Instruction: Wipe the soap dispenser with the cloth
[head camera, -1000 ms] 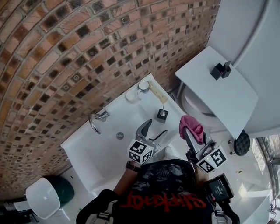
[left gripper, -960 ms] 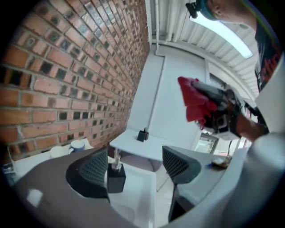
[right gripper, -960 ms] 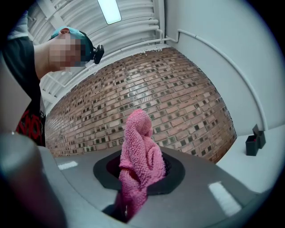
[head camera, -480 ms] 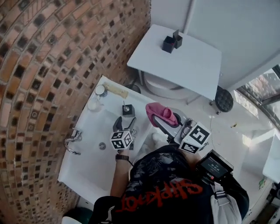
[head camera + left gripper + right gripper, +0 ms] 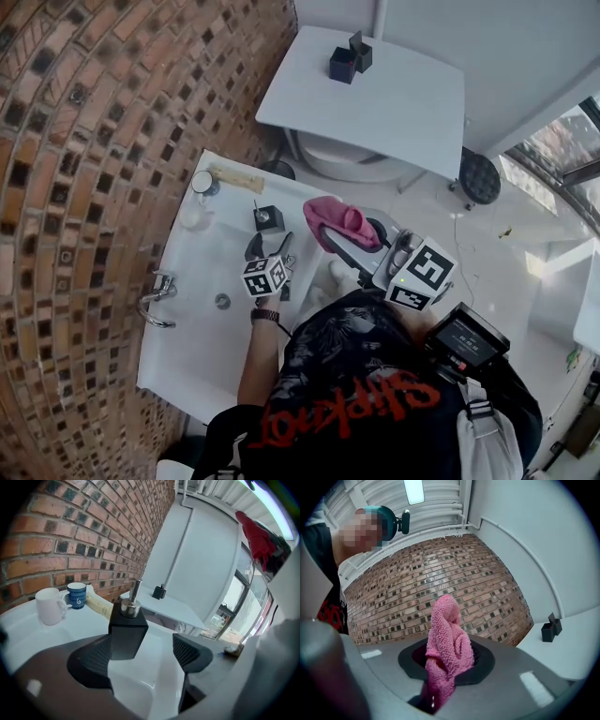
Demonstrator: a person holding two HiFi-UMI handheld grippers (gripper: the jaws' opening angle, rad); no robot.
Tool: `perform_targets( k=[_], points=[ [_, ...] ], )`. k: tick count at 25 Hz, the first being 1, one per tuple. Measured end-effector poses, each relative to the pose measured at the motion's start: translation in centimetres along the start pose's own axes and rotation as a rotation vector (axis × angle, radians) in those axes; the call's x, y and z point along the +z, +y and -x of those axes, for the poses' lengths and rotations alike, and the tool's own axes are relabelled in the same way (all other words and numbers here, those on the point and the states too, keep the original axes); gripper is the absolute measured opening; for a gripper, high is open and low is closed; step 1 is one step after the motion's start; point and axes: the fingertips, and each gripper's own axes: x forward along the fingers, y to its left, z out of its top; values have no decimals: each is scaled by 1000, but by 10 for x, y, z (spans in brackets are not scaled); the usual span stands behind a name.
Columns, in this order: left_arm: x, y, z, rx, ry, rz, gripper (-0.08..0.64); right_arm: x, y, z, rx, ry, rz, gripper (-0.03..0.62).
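1. Two roles: left tongs [image 5: 140, 652] opening wide, nothing gripped, dispenser [image 5: 127, 631] just ahead on the sink [image 5: 192, 286], likely to steady it
2. Right tongs [image 5: 446, 663] clamp the cloth [image 5: 446, 634], held up ready for wiping

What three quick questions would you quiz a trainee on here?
1. True or false: the right gripper is shut on the pink cloth.
2. The soap dispenser stands: A) on the sink rim, B) on the white table, C) on the floor.
3. Fill in: beside the white mug stands a ___ cup.
Key: 1 true; 2 A; 3 blue.
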Motion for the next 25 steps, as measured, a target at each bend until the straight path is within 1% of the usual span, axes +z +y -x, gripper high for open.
perform_targets(
  k=[2, 5, 7, 10, 14, 19, 25],
  points=[
    [-1, 4, -6, 1, 7, 4, 388, -5, -2, -4, -9, 0, -4, 77],
    [2, 14, -5, 53, -1, 5, 390, -6, 0, -12, 7, 6, -15, 77],
    [2, 10, -6, 79, -4, 8, 390, -2, 1, -8, 4, 5, -16, 77],
    [4, 8, -7, 115, -7, 39, 390, 4, 0, -1, -6, -6, -18, 77],
    [-2, 15, -6, 201, 16, 76, 390, 4, -1, 5, -5, -10, -34, 77],
    [-1, 11, -15, 222, 24, 120, 391, 8, -6, 11, -5, -17, -56, 77],
    [-6, 42, -23, 298, 60, 139, 391, 2, -12, -8, 17, -6, -76, 77]
  ],
)
